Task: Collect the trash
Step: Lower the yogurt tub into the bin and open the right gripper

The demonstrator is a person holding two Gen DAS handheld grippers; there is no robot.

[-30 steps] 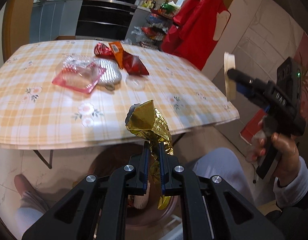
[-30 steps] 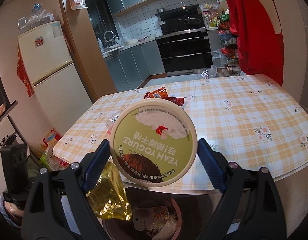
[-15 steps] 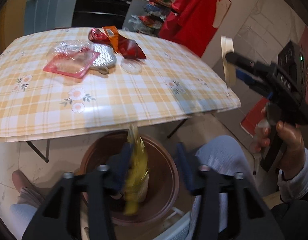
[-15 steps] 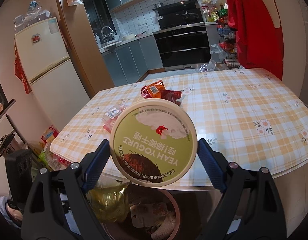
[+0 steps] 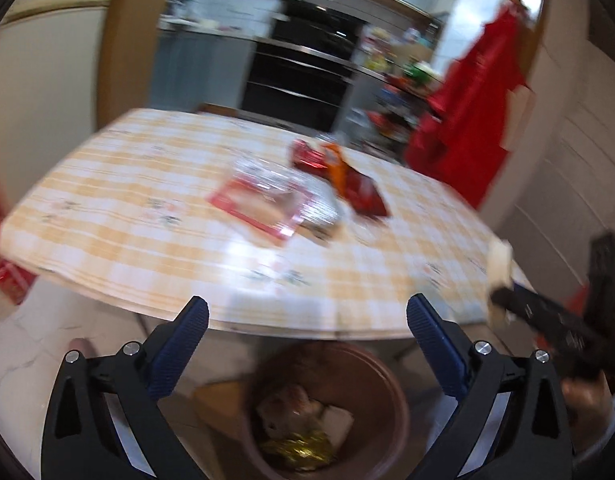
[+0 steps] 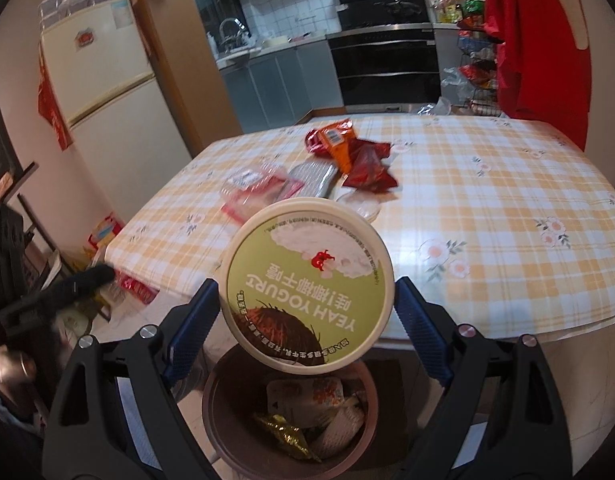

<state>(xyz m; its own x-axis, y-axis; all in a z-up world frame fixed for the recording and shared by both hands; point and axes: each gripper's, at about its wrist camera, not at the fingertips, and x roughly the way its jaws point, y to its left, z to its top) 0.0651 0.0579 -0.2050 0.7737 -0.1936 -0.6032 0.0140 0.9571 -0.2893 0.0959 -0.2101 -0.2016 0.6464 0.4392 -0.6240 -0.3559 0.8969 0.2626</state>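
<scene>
Above the round brown waste bin (image 6: 289,416) on the floor at the table edge, the right gripper (image 6: 307,304) clamps a green-and-cream round yogurt lid (image 6: 310,282) by its rim, presumably positioned for dropping. The left gripper (image 5: 307,324) has just been opening; its jaws stand wide, empty. The crumpled gold foil wrapper (image 5: 297,450) lies inside the bin below.

A cream fridge (image 6: 103,92) stands beside the black oven (image 6: 387,64).
</scene>
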